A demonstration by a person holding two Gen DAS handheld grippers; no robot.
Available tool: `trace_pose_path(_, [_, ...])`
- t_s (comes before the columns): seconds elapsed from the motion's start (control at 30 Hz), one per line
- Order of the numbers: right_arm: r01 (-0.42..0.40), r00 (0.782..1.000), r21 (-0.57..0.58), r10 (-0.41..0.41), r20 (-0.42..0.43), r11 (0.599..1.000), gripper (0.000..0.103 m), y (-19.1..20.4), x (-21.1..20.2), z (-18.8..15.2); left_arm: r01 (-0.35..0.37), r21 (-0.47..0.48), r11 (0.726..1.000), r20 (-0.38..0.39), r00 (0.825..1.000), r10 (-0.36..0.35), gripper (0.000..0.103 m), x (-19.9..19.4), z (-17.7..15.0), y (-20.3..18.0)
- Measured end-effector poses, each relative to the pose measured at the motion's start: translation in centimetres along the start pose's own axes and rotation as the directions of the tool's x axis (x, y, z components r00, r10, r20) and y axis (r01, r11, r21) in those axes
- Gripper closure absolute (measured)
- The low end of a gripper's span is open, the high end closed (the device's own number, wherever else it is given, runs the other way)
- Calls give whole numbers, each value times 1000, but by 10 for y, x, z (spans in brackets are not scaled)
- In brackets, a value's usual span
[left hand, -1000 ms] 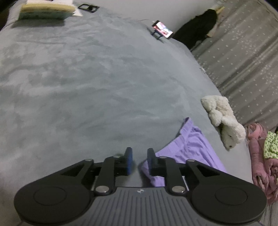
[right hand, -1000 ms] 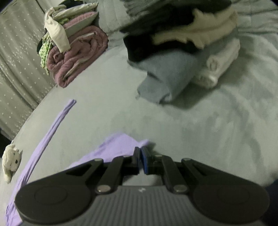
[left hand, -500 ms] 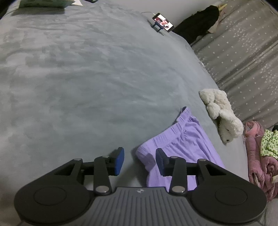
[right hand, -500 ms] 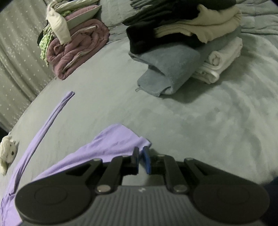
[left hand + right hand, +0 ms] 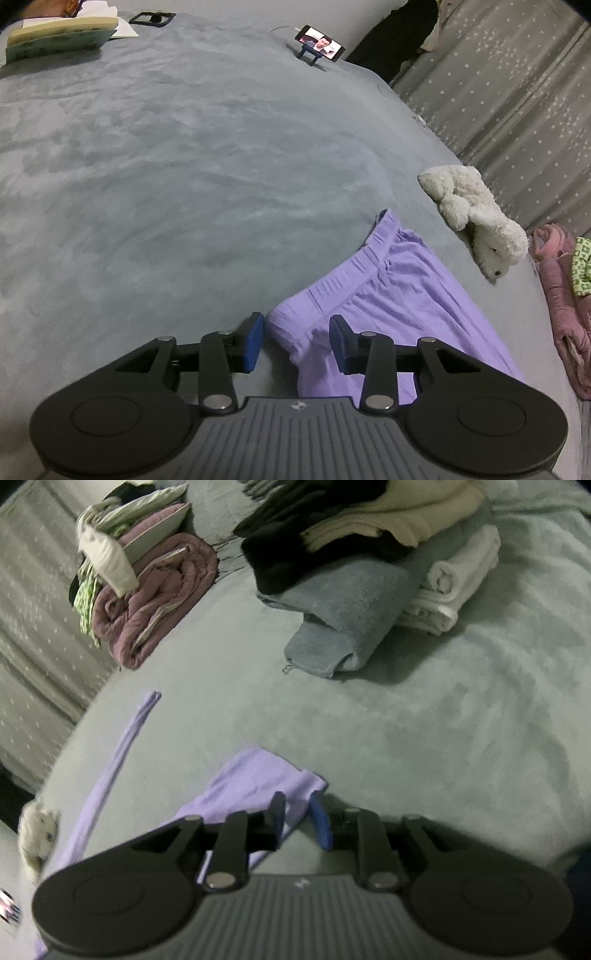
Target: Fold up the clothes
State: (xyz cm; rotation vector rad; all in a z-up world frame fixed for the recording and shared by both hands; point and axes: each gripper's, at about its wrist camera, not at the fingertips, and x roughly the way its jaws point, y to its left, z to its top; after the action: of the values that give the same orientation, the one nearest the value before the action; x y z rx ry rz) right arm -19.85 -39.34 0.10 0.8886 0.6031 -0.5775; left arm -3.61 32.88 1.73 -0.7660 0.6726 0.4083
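purple pants (image 5: 384, 295) lay flat on grey bed (image 5: 184, 166). left gripper (image 5: 297, 341) jaws part open, closing slightly, astride waistband corner, not pressing. right gripper (image 5: 298, 814) jaws narrow, just opening, hem corner released. risk: cloth snagged on pad, spoiling fold.

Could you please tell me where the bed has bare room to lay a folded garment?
Bare grey bedspread runs between the purple trousers, book and phone. Crowded: the right edge by the plush toy, and around the folded stack.
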Motion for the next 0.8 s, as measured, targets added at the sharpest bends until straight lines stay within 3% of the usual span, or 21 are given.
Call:
trace_pose_path(0.1, [4, 1000, 18, -4, 3, 1000, 84, 1, 3, -2, 7, -14, 1000, 3, 1000, -7, 72, 1, 1, 1])
trace_pose_path(0.17, [10, 1000, 6, -10, 8, 1000, 84, 4, 4, -4, 14, -14, 1000, 7, 1000, -14, 84, 1, 1, 0])
trace_pose_path(0.23, [11, 1000, -7, -11, 10, 1000, 84, 5, 6, -4, 20, -9, 1000, 9, 1000, -20, 88, 2, 1, -2])
trace_pose_path(0.33, [13, 1000, 18, -13, 2, 1000, 97, 2, 8, -1, 16, 7, 1000, 19, 1000, -16, 94, 0, 2, -4])
trace_pose_path(0.37, [10, 1000, 25, -10, 5, 1000, 97, 1, 7, 0, 14, 14, 1000, 23, 1000, -14, 98, 0, 3, -5])
trace_pose_path(0.53, [-5, 999, 43, 2, 54, 999, 97, 1, -3, 0, 45, -3, 999, 81, 996, -45, 99, -11, 10, 0])
trace_pose_path(0.8, [-40, 990, -8, 41, 137, 999, 97, 18, -28, 5, 55, 14, 998, 88, 995, -56, 99, -13, 11, 0])
